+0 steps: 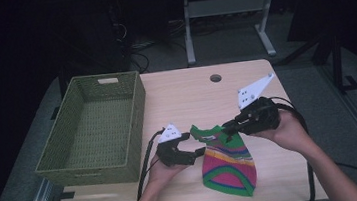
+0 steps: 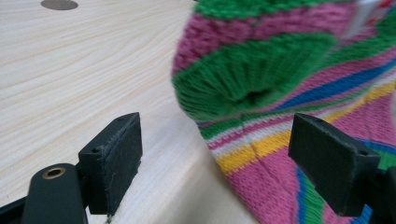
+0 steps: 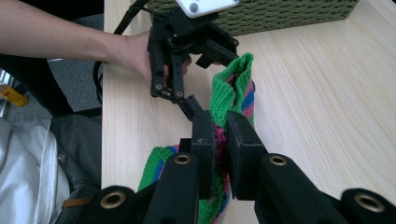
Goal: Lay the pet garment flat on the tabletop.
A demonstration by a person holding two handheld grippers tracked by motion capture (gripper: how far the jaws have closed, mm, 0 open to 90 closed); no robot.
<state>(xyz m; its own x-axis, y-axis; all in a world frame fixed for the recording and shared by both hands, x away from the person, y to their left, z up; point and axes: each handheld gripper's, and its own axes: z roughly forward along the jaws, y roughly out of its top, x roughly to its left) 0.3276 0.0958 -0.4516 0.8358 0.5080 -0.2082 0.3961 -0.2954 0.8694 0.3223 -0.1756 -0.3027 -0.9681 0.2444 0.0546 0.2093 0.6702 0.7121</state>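
Two hand-held grippers, one knitted item and one basket were recorded on a pale wooden table [image 1: 176, 95], listed from left to right.

Item 1: a green woven basket [image 1: 94, 129], rectangular, stood at the table's left side with its near corner just beside the left gripper. Its interior appeared bare.

Item 2: the left gripper [image 1: 191, 144], black with a small white plate on top, was held in the person's left hand [image 1: 161, 172] near the front edge. Its jaws stood wide apart and held nothing. In the left gripper view the two pads [image 2: 114, 161] flanked the green cuff of the sock [image 2: 261, 79] without touching it, the cuff's opening facing the camera.

Item 3: a striped knitted sock [image 1: 226, 163], in pink, green, yellow and blue bands, lay in the middle of the table towards the front, its upper end lifted off the wood and its lower end flat near the front edge.

Item 4: the right gripper [image 1: 227, 125], black with a grey three-cornered plate, was held in the right hand [image 1: 285, 132]. In the right gripper view its jaws were nearly closed, pinching the sock's fabric [image 3: 222, 140] between them, with the left gripper [image 3: 212, 58] beyond, at the cuff.

Item 5: a round hole [image 1: 215, 78] marked the far part of the table.
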